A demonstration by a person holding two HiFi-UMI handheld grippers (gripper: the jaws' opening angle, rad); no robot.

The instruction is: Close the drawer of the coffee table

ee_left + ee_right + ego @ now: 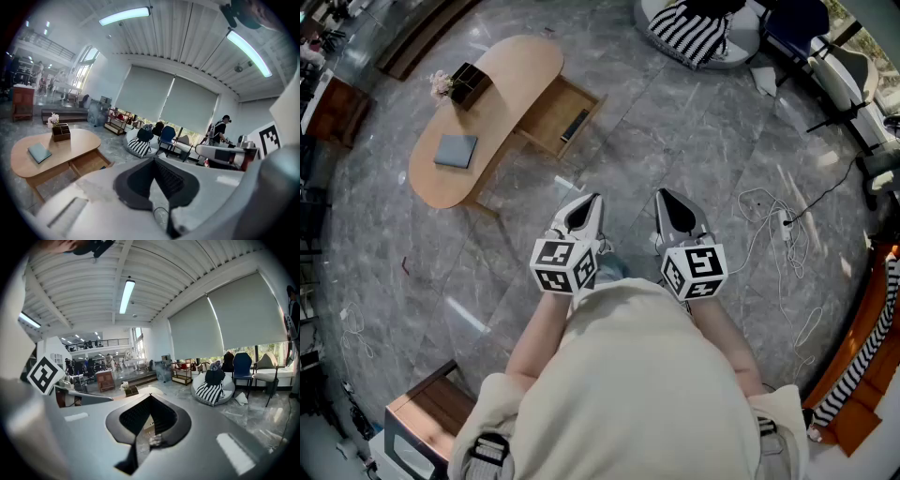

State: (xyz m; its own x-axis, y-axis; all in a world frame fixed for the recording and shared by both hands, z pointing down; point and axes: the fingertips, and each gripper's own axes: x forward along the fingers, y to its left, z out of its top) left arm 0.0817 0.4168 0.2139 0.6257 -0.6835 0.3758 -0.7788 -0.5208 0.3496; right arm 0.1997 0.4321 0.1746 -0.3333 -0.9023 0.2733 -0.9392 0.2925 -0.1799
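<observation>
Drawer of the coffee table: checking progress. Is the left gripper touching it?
Apart. Head view shows bare floor between the left gripper and the open drawer.

Bright, even light. Sources: ceiling tubes (124, 15) plus a daylight strip under the drawn blinds (166, 96). Shadows are soft and faint. The grey floor (694, 141) carries white glare streaks. Tubes clip to white in both gripper views. All three views are fisheye: straight lines bow toward the edges, and the gripper views have black vignetted corners. The shells of the left gripper (155, 160) and right gripper (150, 397) are soft close to the lens; the room behind is sharper.
</observation>
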